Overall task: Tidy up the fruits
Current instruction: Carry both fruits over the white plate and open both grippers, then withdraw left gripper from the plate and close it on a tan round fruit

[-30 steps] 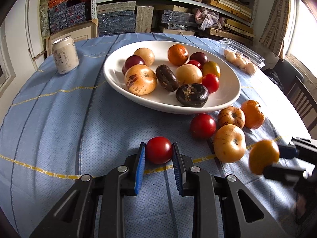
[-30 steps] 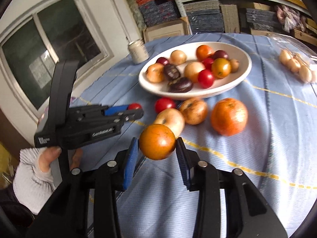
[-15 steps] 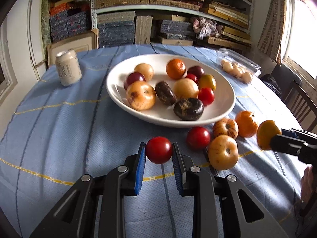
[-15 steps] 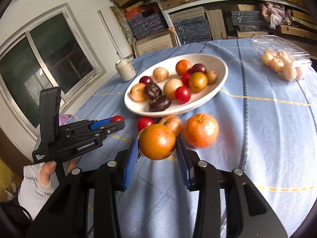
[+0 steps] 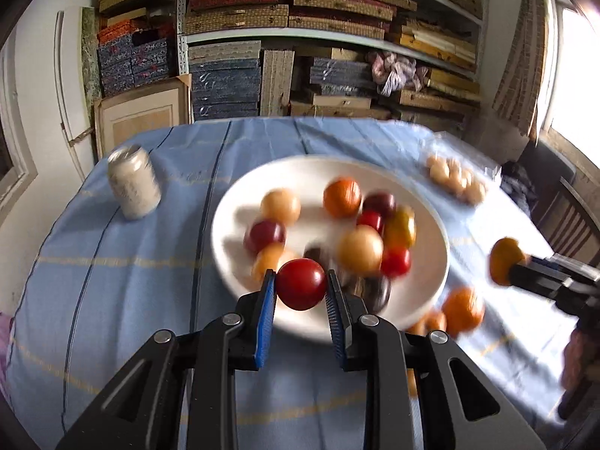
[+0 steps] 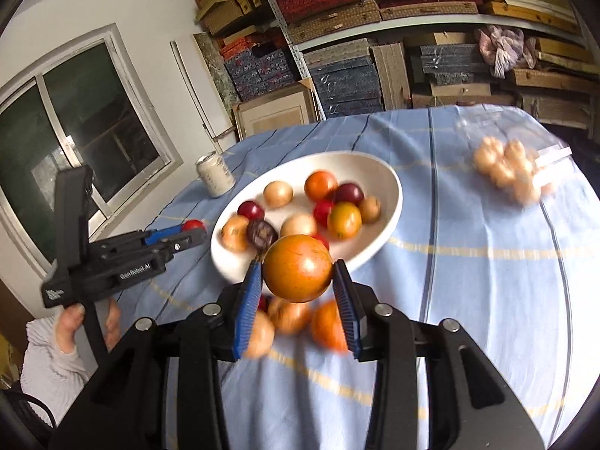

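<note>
Both fruits had come up off the tablecloth (image 5: 123, 292) since before; my left gripper (image 5: 300, 285) squeezed the red tomato (image 5: 301, 284); my right gripper (image 6: 296, 280) clamped the orange fruit (image 6: 297, 268).

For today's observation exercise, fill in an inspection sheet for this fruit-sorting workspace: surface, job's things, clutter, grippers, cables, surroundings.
Surface: round table under a blue tablecloth.
Job's things: white bowl holding mixed fruit; loose fruit on the cloth beside it.
Clutter: pale drink can; clear bag of small pale fruit.
Grippers: left gripper shut on a red tomato; right gripper shut on an orange fruit.
Cables: nothing seen.
Surroundings: shelves of stacked boxes; window; dark chair.
</note>
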